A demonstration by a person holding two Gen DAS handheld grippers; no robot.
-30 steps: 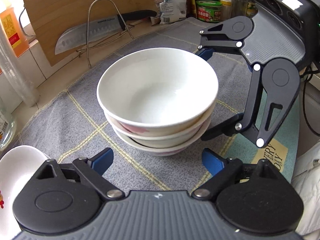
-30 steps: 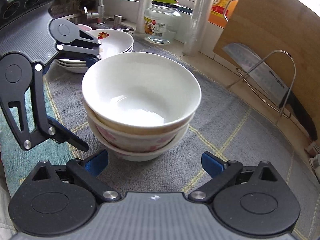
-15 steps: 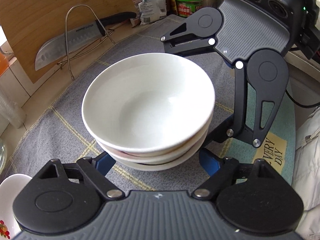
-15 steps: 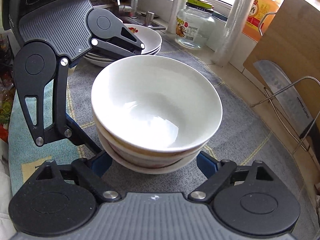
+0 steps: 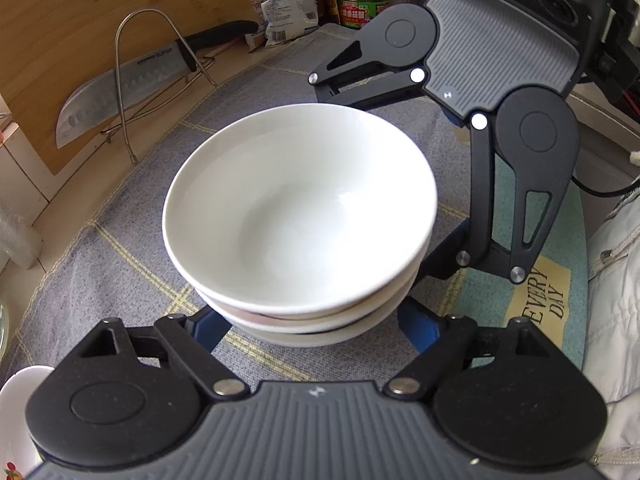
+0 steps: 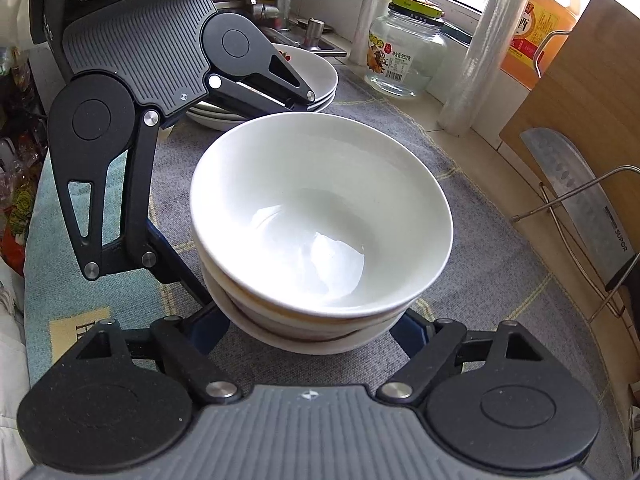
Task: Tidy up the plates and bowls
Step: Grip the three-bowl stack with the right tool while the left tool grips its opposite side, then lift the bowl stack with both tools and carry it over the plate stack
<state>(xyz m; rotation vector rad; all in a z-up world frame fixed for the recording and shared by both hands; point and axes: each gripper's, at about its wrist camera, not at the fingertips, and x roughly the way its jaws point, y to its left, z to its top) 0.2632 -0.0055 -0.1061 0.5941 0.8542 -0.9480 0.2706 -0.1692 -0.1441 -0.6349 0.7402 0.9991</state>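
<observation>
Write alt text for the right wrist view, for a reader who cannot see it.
A stack of white bowls sits on a grey checked cloth, with the right tongs straddling its base from the near side and the left tongs from the far left. Behind are stacked plates, a glass jar and a knife on a wire rack.

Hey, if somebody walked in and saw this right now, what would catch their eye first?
The stack of white bowls in the middle of the grey cloth. The left gripper and right gripper flank it from opposite sides, blue fingers tucked under the lowest bowl; their jaws have just been closing. Behind, a big knife leans in a wire rack against a wooden board.
</observation>
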